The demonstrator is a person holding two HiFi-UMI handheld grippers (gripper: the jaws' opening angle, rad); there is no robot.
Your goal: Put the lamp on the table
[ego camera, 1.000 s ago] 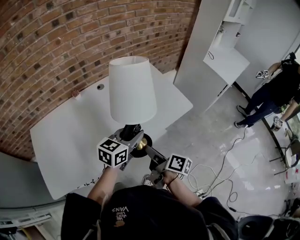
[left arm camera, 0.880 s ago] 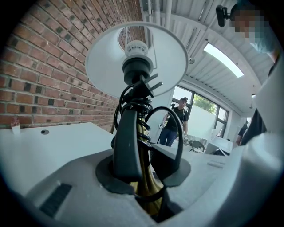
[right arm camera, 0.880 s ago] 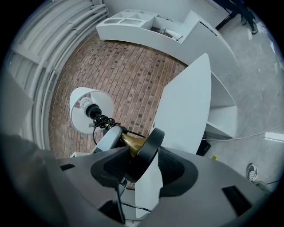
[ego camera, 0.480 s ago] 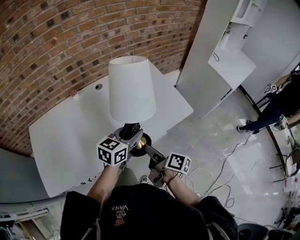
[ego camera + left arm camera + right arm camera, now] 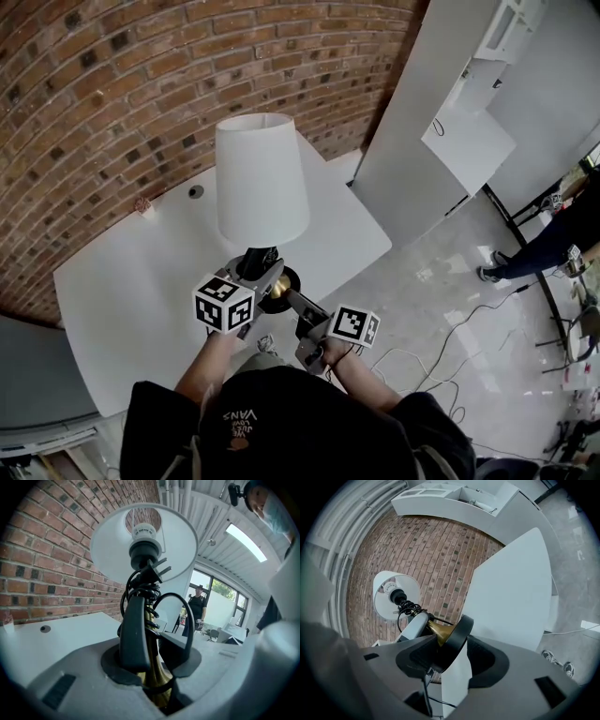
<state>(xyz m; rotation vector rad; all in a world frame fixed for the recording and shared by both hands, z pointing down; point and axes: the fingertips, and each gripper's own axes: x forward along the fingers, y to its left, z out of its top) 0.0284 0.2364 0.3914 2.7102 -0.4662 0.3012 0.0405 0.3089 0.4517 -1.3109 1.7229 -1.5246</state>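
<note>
**Lamp carried in both grippers at the near edge of the table**

Head view: the lamp (image 5: 262,178) stands upright over the near edge of the white table (image 5: 141,281), in front of the brick wall (image 5: 141,84). Its white shade hides most of the stem. The left gripper (image 5: 263,273) reaches in under the shade and the right gripper (image 5: 287,296) comes in at the black base (image 5: 280,282). Their marker cubes cover much of the jaws here. From above I cannot tell whether the base rests on the table or hangs above it. At the far right a white cabinet (image 5: 441,112) is cut off by the frame, and cables (image 5: 450,328) trail over the floor (image 5: 441,281).

Left gripper view: the left gripper (image 5: 157,648) is clamped partway closed on the lamp's (image 5: 143,545) brass stem (image 5: 152,667), with a black cord (image 5: 140,590) wound around it. The plug (image 5: 157,569) sticks out below the bulb socket. The gripper body hides the base. A person (image 5: 197,604) stands far off by the windows.

Right gripper view: the right gripper (image 5: 452,653) grips the rim of the black base (image 5: 457,637). The disc lies against one pad and meets the other at its upper edge. The table (image 5: 511,597) fills the space behind it, and the underside of the base is out of sight. The shade (image 5: 393,595) shows small and far against the brick wall.
</note>
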